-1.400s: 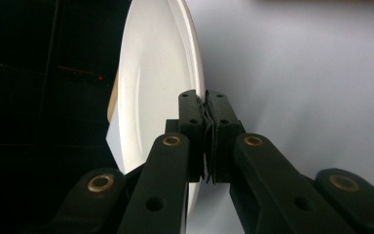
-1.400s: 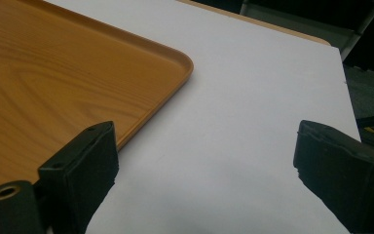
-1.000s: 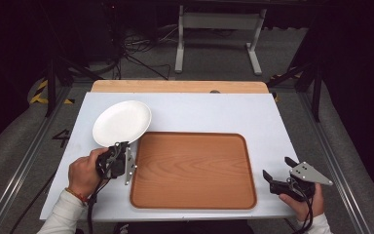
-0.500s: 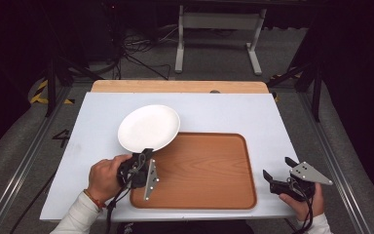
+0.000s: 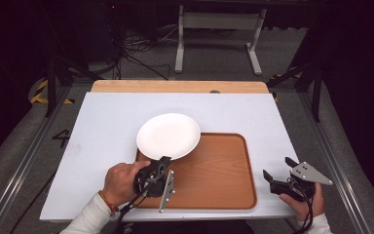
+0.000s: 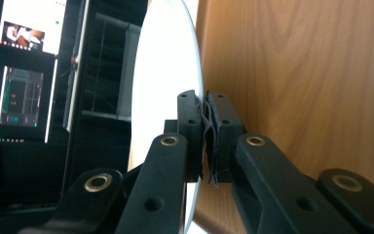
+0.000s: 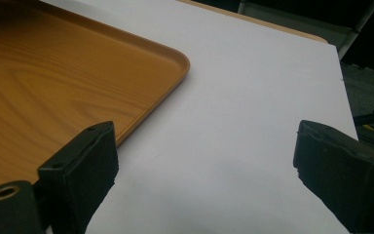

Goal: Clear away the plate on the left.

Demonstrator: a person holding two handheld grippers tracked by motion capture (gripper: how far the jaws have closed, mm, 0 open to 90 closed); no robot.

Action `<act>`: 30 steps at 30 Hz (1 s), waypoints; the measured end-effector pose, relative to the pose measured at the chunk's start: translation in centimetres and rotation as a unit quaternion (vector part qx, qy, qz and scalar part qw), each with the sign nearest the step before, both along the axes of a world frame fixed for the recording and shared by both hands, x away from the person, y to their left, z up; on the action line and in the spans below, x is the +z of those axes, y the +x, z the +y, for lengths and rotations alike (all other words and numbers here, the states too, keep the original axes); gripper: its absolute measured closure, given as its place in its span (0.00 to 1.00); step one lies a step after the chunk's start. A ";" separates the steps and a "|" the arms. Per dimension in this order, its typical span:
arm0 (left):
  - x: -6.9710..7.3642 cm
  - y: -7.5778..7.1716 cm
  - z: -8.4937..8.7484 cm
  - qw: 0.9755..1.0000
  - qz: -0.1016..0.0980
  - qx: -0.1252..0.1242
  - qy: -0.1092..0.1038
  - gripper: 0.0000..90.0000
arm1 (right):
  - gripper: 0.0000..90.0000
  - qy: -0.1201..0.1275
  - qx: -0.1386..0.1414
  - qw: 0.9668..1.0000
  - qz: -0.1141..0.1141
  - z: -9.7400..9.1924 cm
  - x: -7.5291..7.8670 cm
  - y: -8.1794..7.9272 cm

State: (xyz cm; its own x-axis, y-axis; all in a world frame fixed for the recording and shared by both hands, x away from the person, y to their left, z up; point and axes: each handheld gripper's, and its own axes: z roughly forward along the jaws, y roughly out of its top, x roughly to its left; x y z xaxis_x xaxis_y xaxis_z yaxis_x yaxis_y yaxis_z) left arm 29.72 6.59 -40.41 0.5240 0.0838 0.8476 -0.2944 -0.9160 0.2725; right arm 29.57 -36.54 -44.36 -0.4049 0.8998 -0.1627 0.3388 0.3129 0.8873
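Plate carried right since earlier frame, over tray far-left corner. Left gripper clamps plate rim. Right gripper spread, nothing held, right of tray.

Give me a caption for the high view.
Left gripper carries a white plate over a wooden tray.
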 end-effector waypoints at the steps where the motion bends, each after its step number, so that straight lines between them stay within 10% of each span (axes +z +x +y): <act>1: 0.1 -0.1 -0.2 1.000 -0.003 -0.005 0.001 0.96 | 0.11 -0.001 0.001 1.000 -0.001 0.0 0.0 0.0; 30: -1.0 -2.4 -4.0 0.995 0.033 -0.089 0.009 0.94 | 0.11 -0.001 0.001 1.000 0.001 0.0 0.0 0.0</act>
